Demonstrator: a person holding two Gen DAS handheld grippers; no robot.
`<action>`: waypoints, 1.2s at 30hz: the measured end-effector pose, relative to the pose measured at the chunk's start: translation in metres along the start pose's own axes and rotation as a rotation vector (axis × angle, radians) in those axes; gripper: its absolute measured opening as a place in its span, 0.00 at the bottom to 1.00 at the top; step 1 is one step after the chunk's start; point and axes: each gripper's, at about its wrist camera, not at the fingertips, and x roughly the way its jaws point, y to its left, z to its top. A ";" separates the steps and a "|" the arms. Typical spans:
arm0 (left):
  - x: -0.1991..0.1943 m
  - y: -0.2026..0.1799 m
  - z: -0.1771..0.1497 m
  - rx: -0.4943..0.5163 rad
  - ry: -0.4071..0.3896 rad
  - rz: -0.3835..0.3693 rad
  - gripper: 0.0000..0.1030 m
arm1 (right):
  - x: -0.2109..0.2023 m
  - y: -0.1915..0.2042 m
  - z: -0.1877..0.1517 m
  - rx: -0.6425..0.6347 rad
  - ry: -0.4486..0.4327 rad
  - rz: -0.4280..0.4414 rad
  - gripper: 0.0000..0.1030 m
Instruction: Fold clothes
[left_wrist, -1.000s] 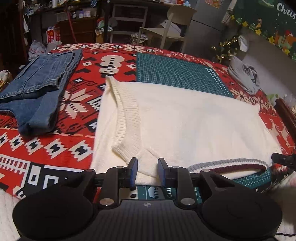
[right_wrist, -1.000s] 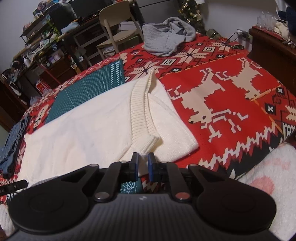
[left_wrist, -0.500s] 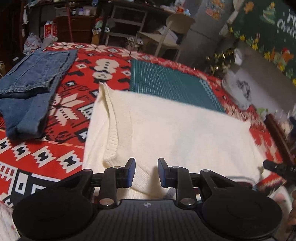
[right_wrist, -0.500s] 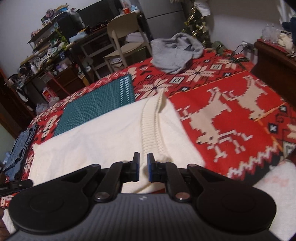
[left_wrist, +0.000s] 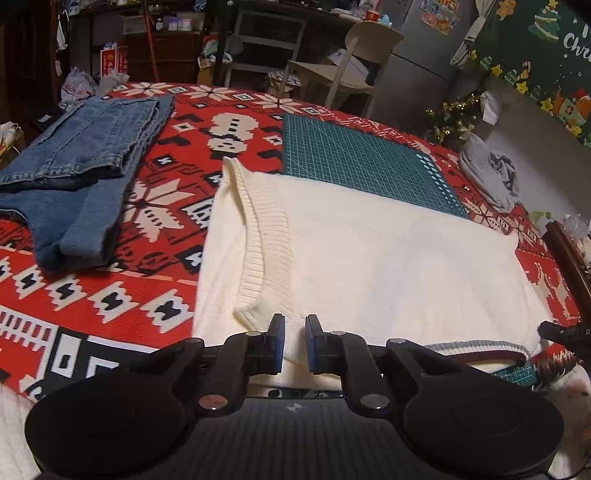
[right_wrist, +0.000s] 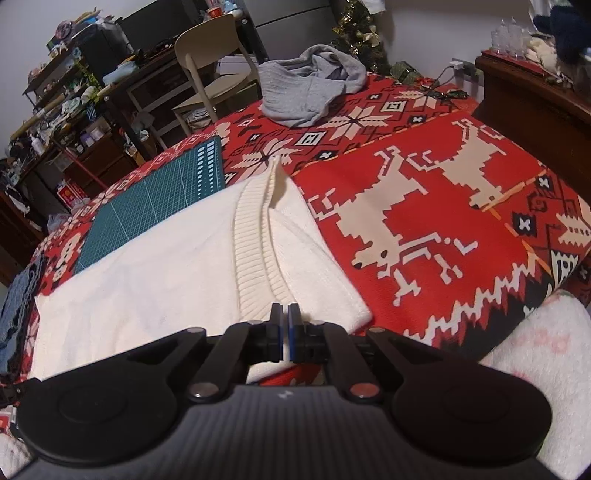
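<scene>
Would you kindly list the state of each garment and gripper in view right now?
White sweater: spread flat, sleeves folded in, partly over the green cutting mat.
Jeans: folded, lying apart from the sweater.
Grey garment: crumpled, unfolded.
Left gripper: closing, sweater's near edge between its fingers.
Right gripper: shut at the sweater's near edge; whether it pinches fabric is unclear.

White letters "Chr", cut off by the frame edge, are read on the dark green Christmas banner (left_wrist: 554, 55) hung at upper right. Print on the red box (left_wrist: 110, 61) and the fridge stickers (left_wrist: 441, 16) is too small to be read.
</scene>
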 end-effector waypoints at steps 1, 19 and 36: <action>-0.001 0.001 0.000 0.000 -0.001 0.007 0.13 | 0.000 0.000 0.000 0.003 0.000 -0.001 0.01; 0.000 0.013 -0.002 -0.018 0.022 0.021 0.16 | 0.003 0.002 0.005 -0.002 -0.009 -0.014 0.04; -0.011 -0.014 0.023 0.023 -0.046 -0.203 0.15 | -0.017 0.051 0.026 -0.100 -0.089 0.107 0.05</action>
